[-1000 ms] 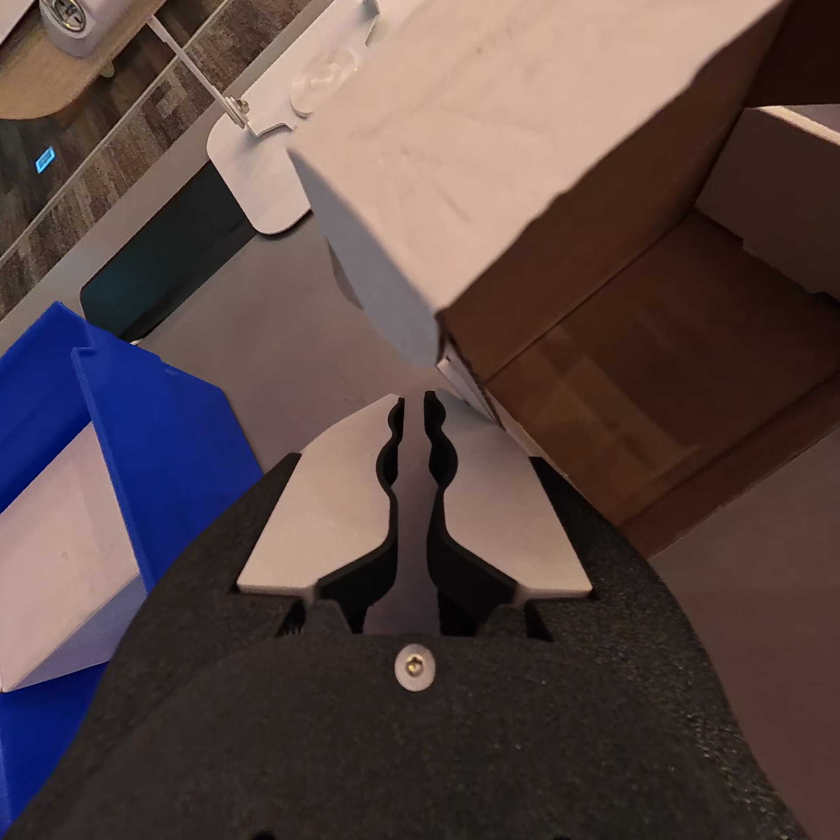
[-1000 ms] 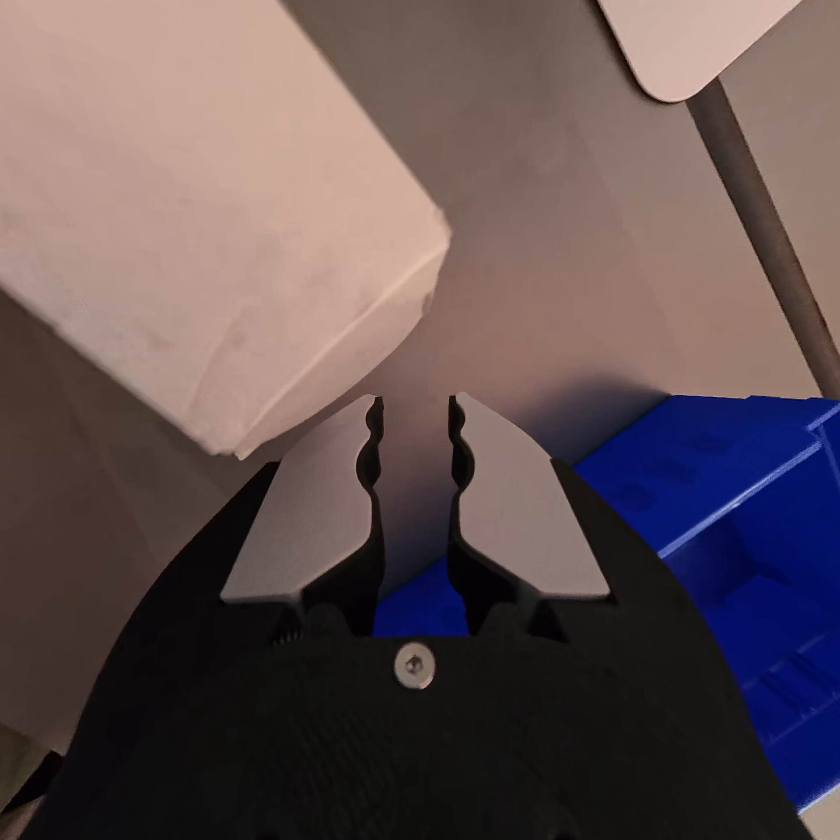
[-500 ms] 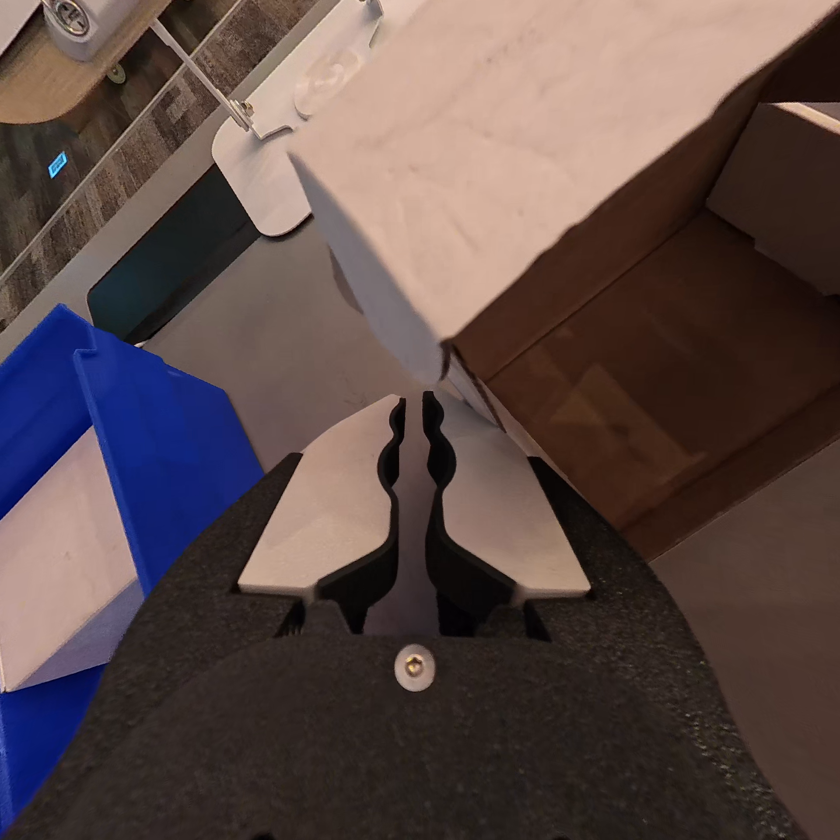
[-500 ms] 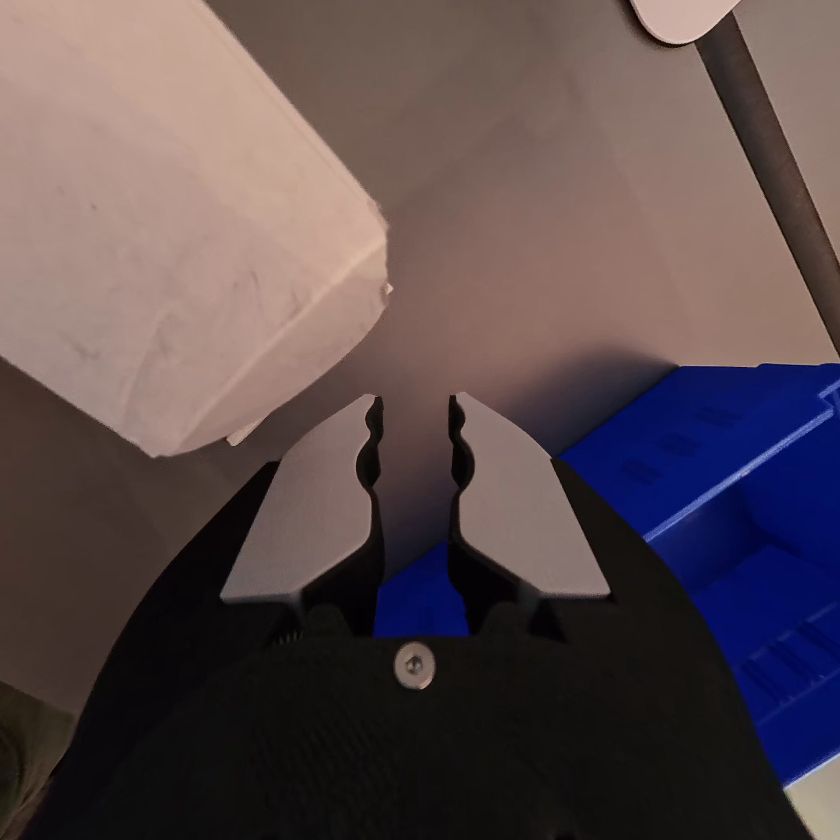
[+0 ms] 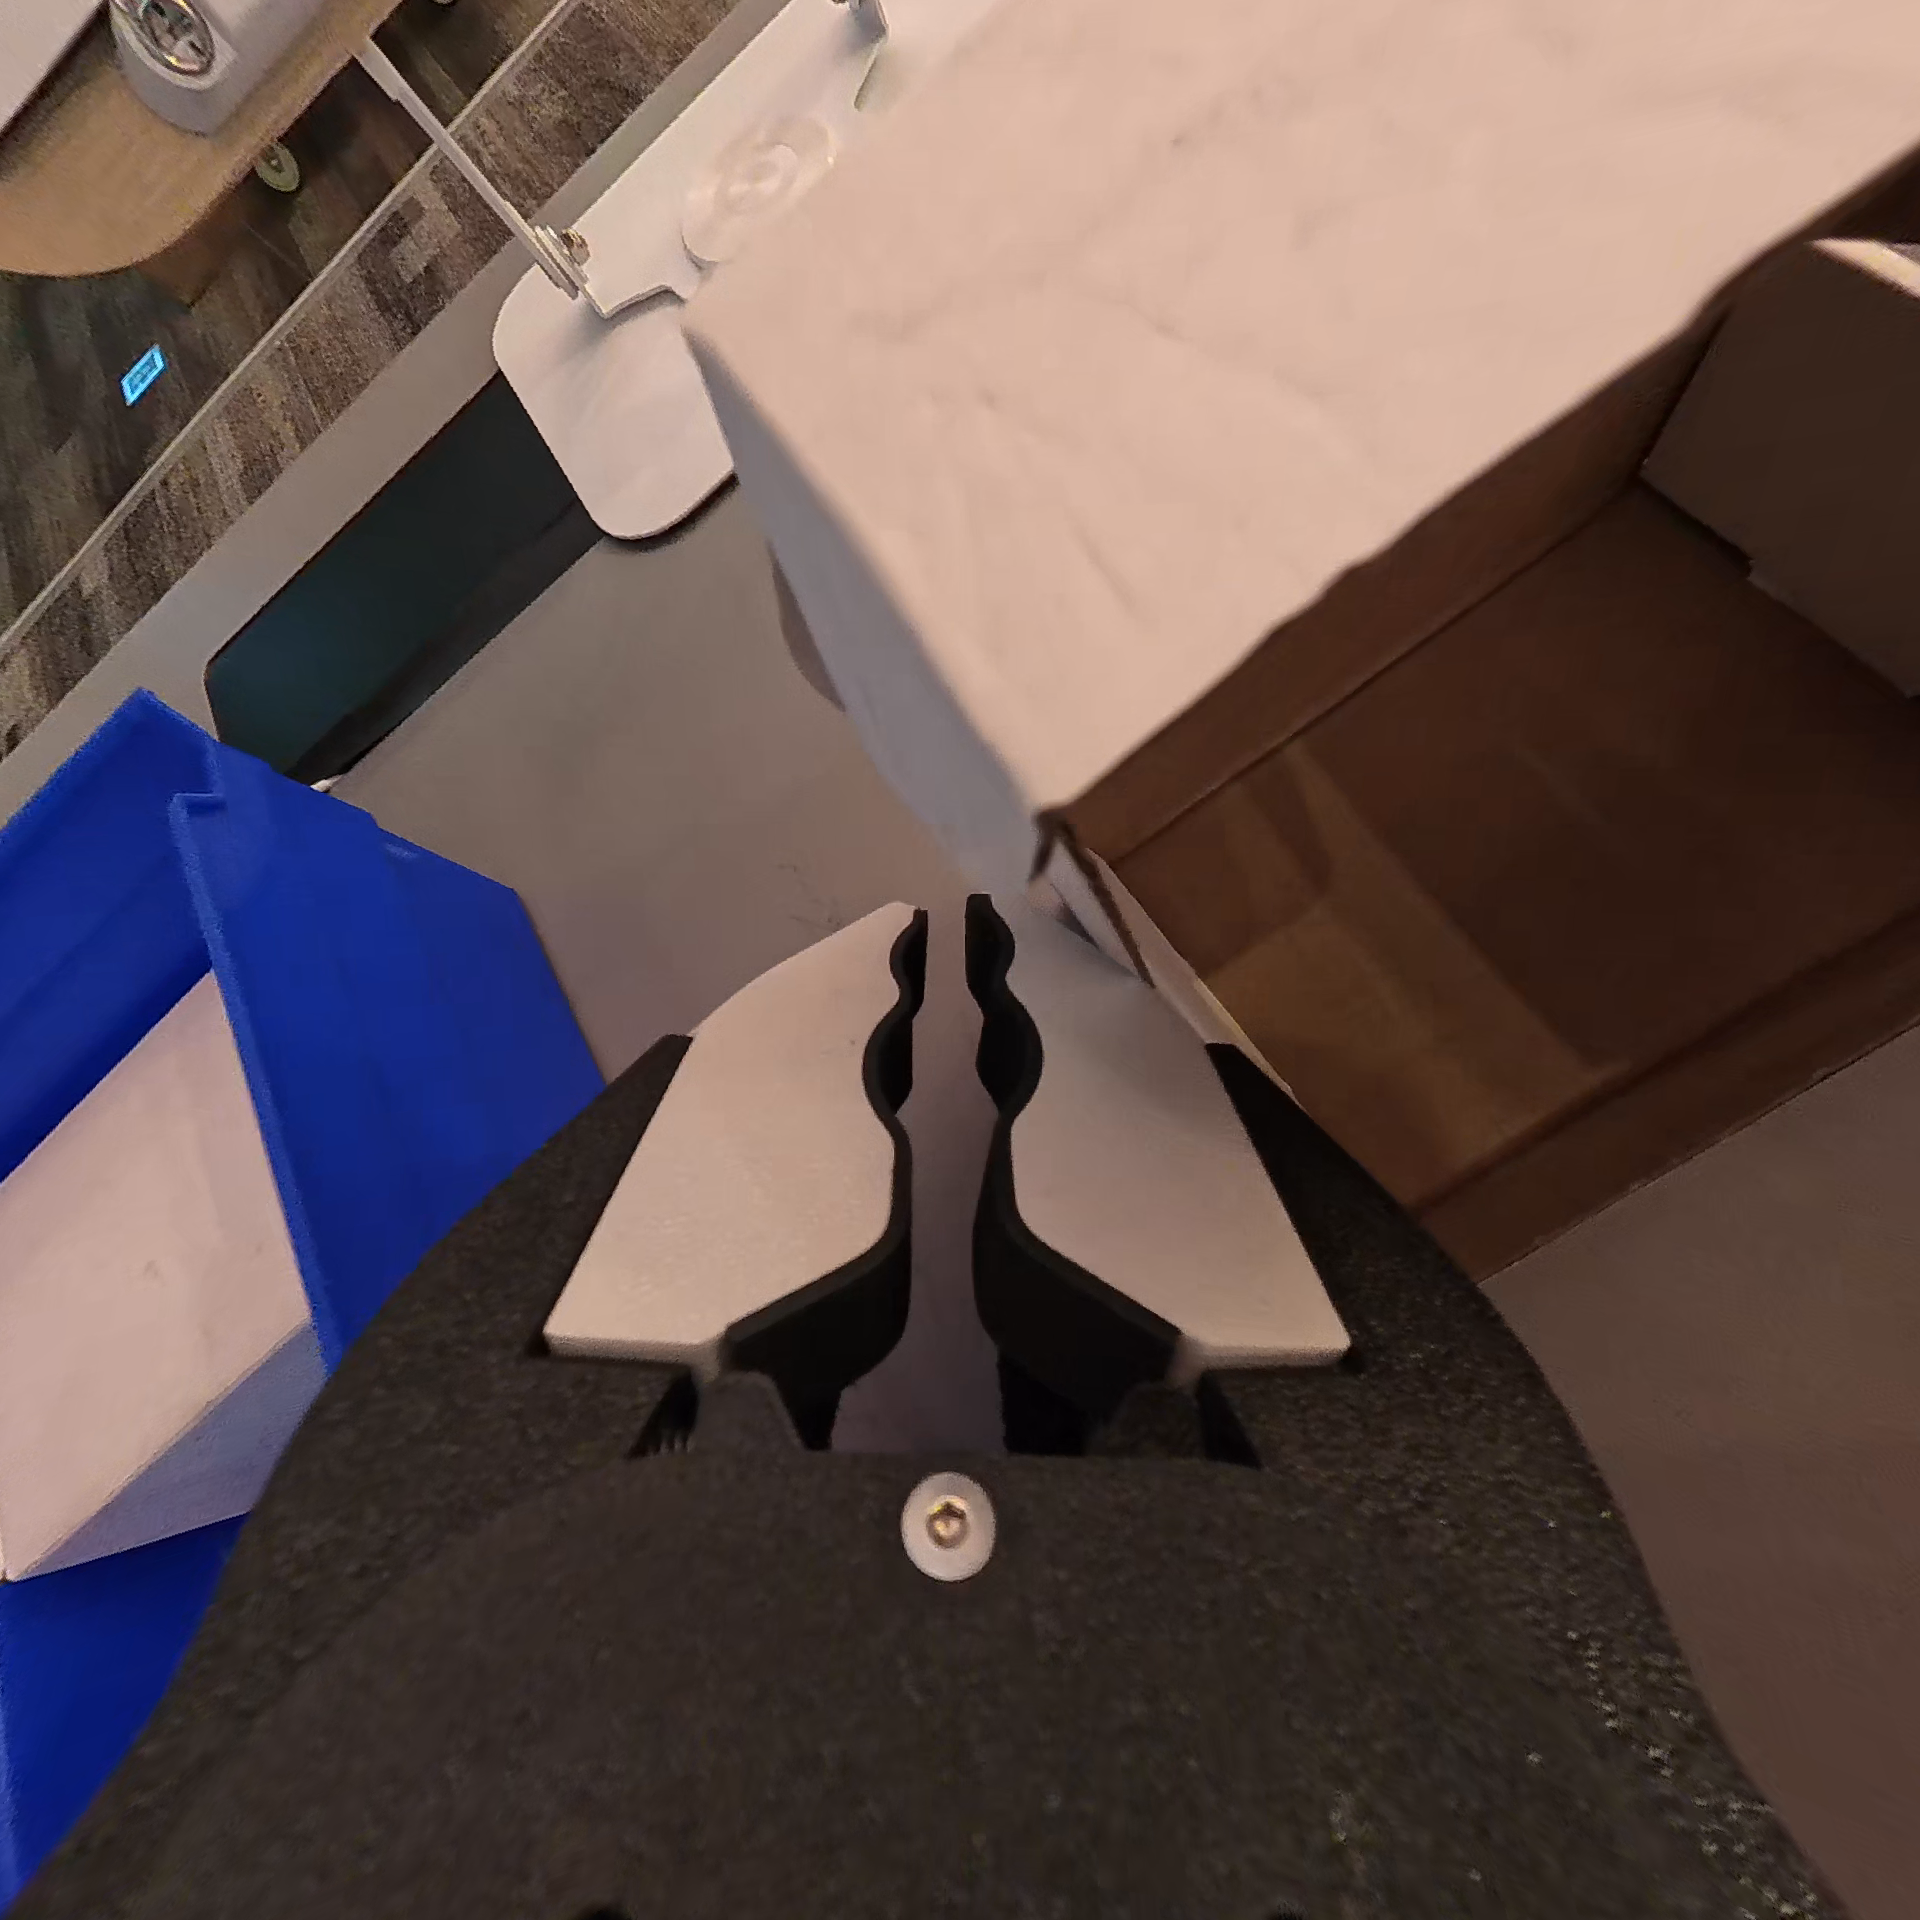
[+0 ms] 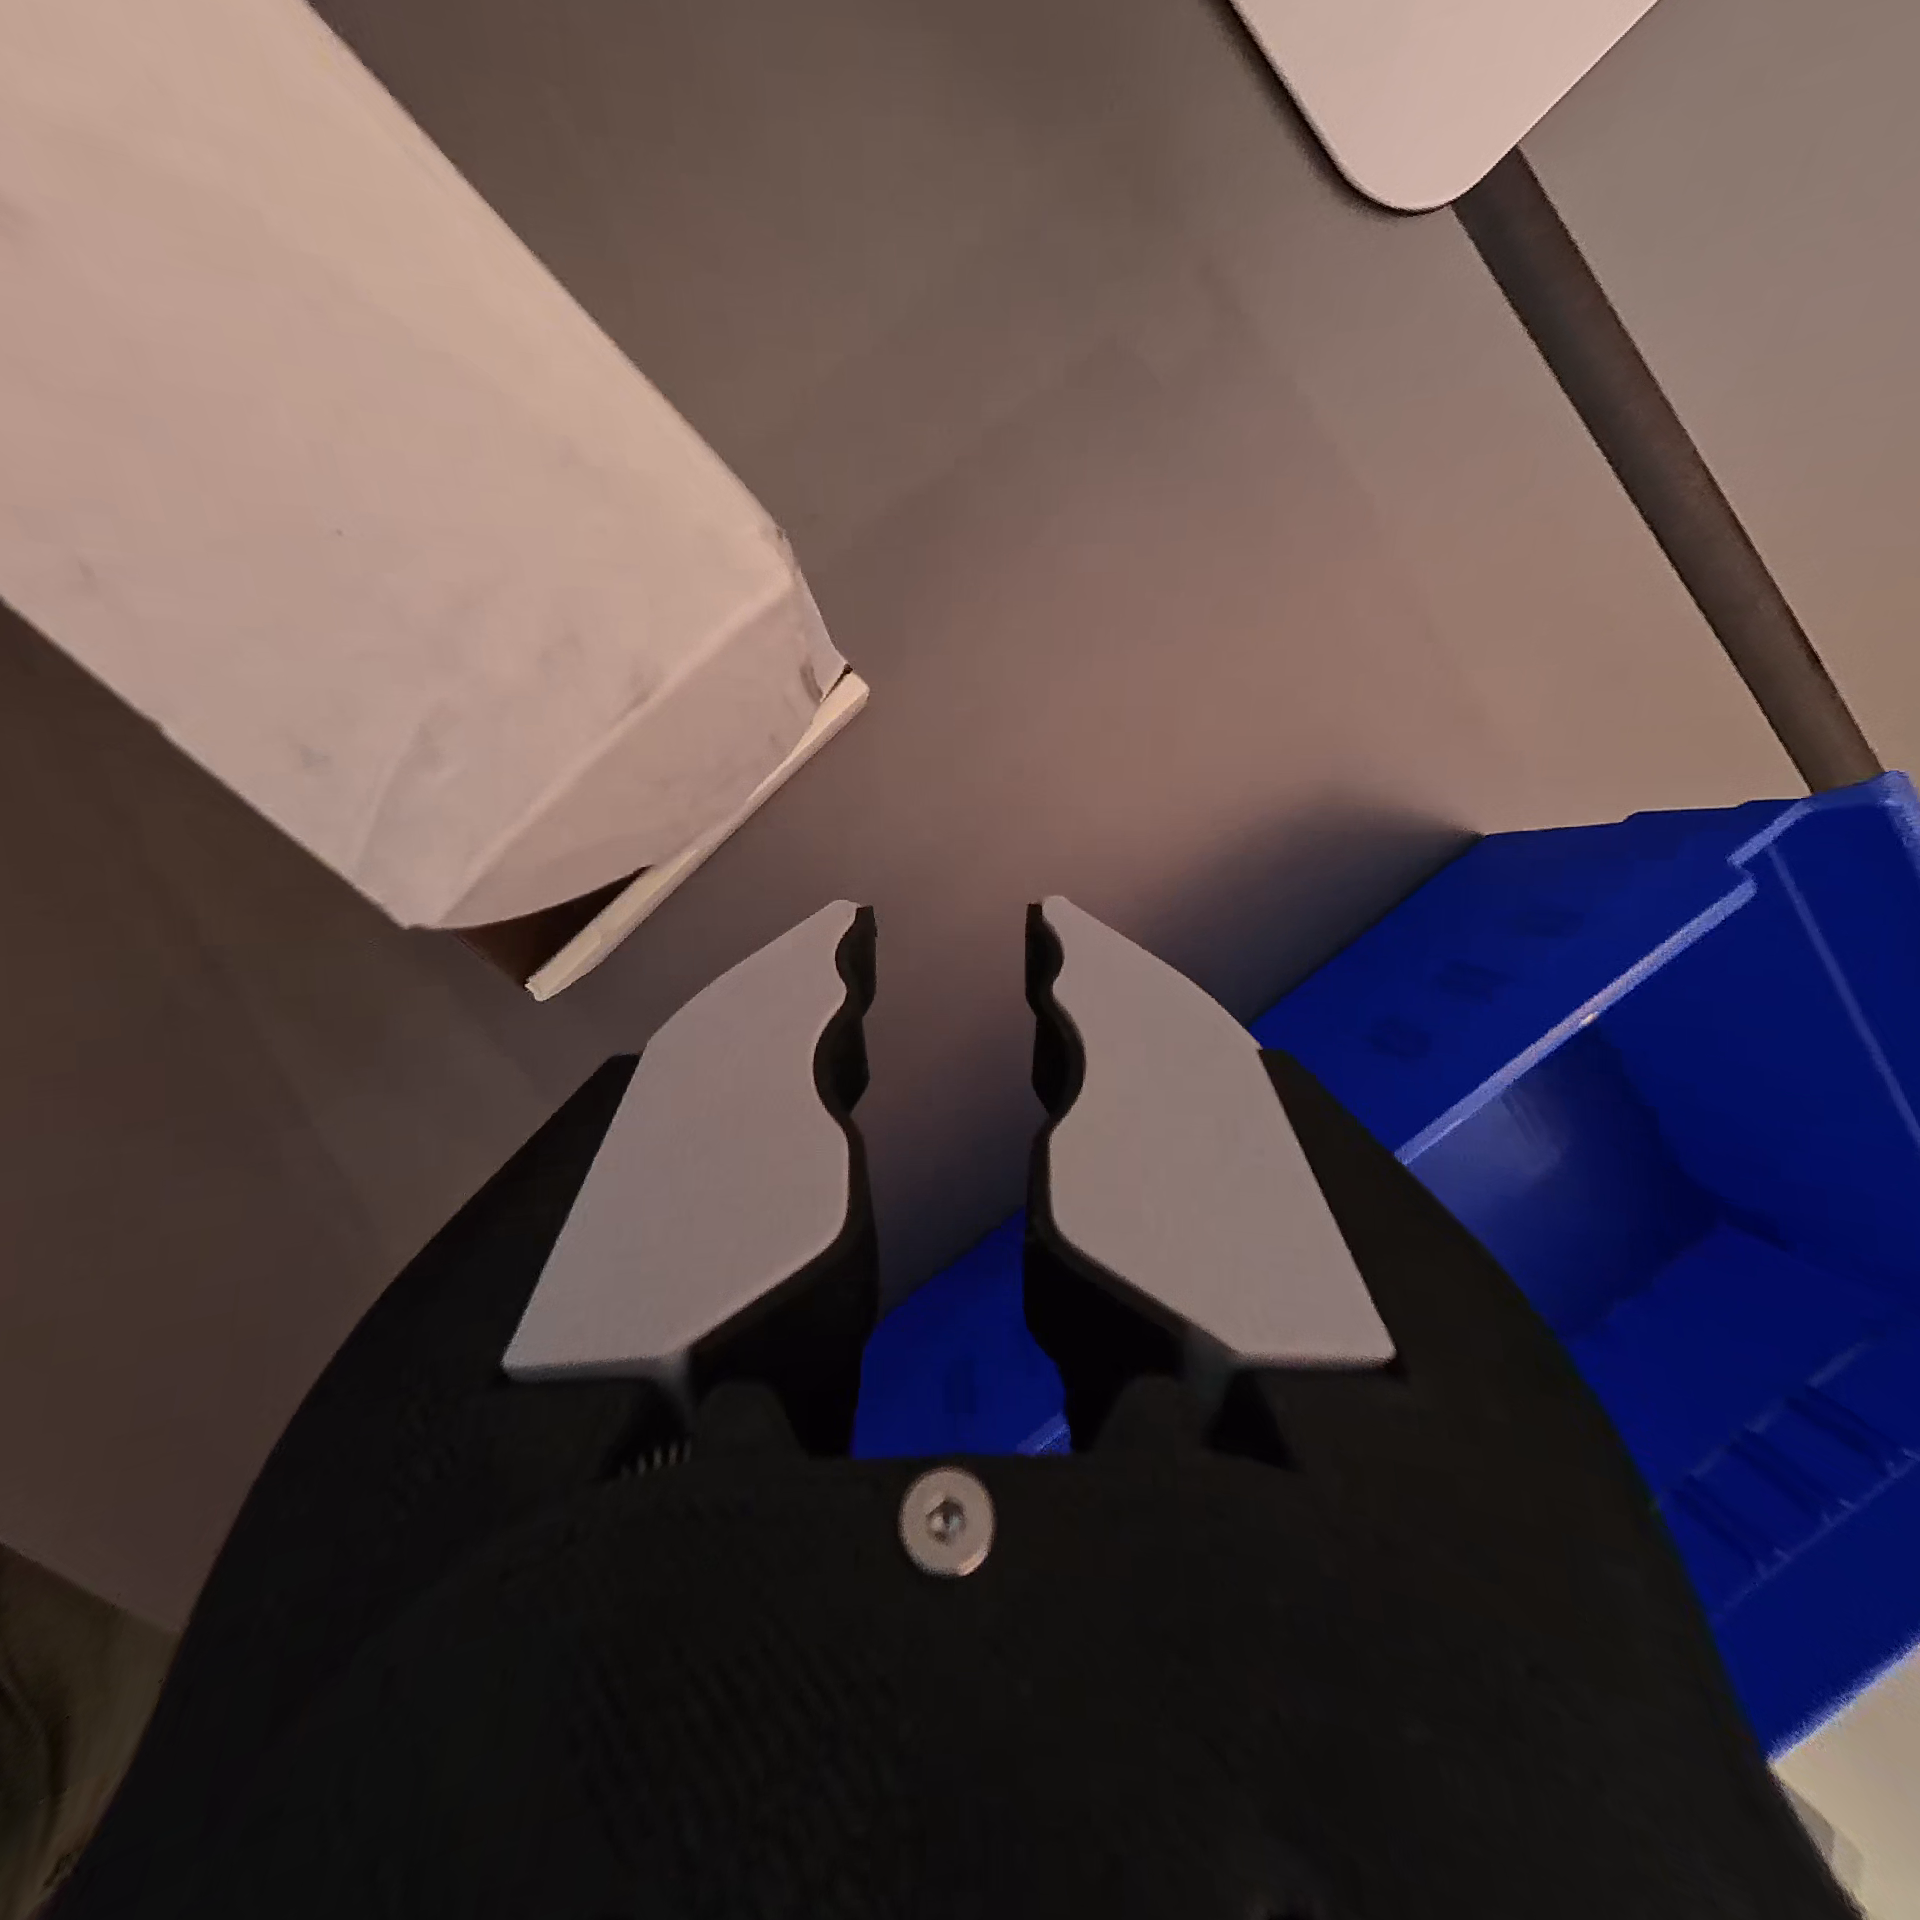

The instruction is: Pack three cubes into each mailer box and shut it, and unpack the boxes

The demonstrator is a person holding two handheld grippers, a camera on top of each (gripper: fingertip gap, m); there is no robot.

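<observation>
The mailer box is white outside and brown inside (image 5: 1507, 883). Its lid (image 5: 1195, 364) stands raised over the open interior, and no cubes show inside. My left gripper (image 5: 940, 914) is nearly closed, with the tips at the lower corner of the lid's side flap (image 5: 883, 675), seemingly pinching it. In the right wrist view the same box (image 6: 312, 499) lies at the upper left, with a flap edge (image 6: 707, 831) sticking out. My right gripper (image 6: 951, 914) is partly open and empty above the grey table, just right of that box corner.
A blue bin (image 5: 343, 997) stands left of my left gripper with a white box (image 5: 135, 1247) in it. Another blue bin (image 6: 1558, 1143) is at the right of my right gripper. A white stand base (image 5: 613, 395) and a grey pole (image 6: 1662, 447) lie behind.
In the right wrist view the box has slid left and down, and its flap edge now shows. The left gripper and the lid have kept almost the same pose.
</observation>
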